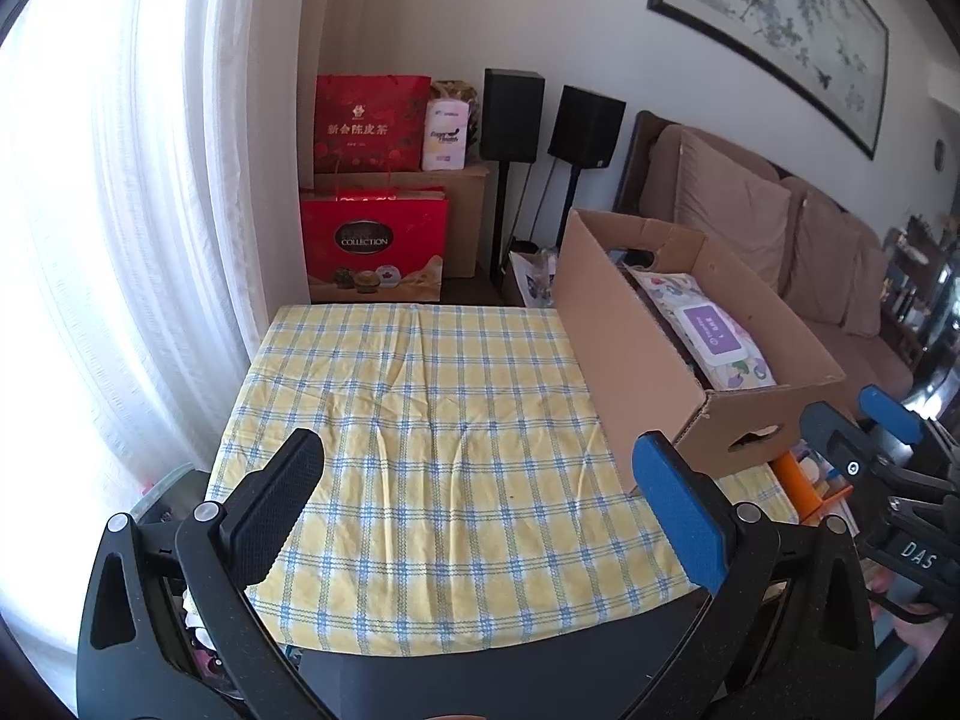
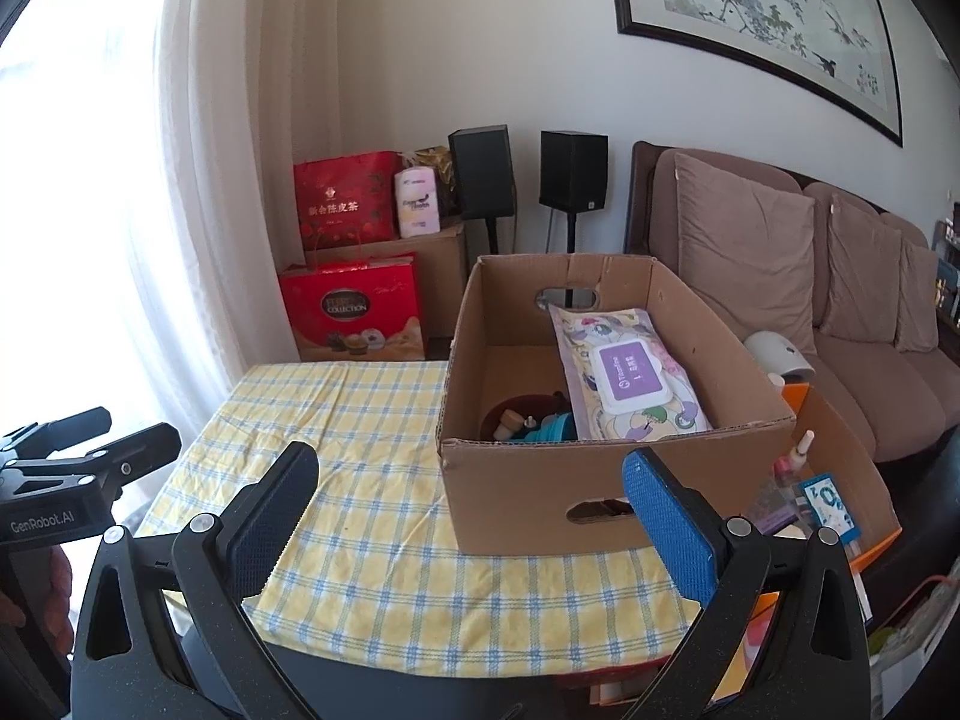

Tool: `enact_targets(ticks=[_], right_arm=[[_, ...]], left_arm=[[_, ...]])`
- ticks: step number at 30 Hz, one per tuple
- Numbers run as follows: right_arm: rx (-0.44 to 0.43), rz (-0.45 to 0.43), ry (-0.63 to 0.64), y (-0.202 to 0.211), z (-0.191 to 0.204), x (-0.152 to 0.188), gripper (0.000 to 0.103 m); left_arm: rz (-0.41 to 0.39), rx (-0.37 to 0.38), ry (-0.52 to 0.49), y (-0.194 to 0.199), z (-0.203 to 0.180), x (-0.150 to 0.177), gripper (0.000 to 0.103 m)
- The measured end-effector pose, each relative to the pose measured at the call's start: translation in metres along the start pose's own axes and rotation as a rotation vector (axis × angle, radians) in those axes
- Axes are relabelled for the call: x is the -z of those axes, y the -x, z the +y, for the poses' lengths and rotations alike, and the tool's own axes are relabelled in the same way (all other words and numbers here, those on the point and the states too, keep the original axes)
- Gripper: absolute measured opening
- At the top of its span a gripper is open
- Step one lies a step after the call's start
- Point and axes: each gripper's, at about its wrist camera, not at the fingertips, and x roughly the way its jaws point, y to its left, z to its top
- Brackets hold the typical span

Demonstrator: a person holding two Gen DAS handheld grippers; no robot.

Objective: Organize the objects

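brown cardboard box (image 2: 606, 420) at frame centre held a wipes pack (image 2: 624, 372); checked tablecloth (image 2: 372, 480) bare; both grippers (image 1: 480, 510) (image 2: 474, 516) spread, empty; sorting looked nearly done.

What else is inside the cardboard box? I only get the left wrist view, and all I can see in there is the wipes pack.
Observer: Beside the wipes pack, low in the cardboard box, sits a dark red bowl.
Operator: Is anything with the bowl?
Observer: Small bottle-like bits and something blue are there. I cannot tell what they are.
Operator: Are my other tongs holding something?
Observer: No. The right tongs are open and empty, near the box over the checked cloth.
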Motion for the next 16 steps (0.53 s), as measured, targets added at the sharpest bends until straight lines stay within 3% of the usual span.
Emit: enact_targets(ticks=[16], right_arm=[[-0.002, 0.008, -0.003, 0.0004, 0.0009, 0.0013, 0.102]], left_arm=[[-0.005, -0.006, 0.001, 0.0004, -0.0018, 0.0027, 0.103]])
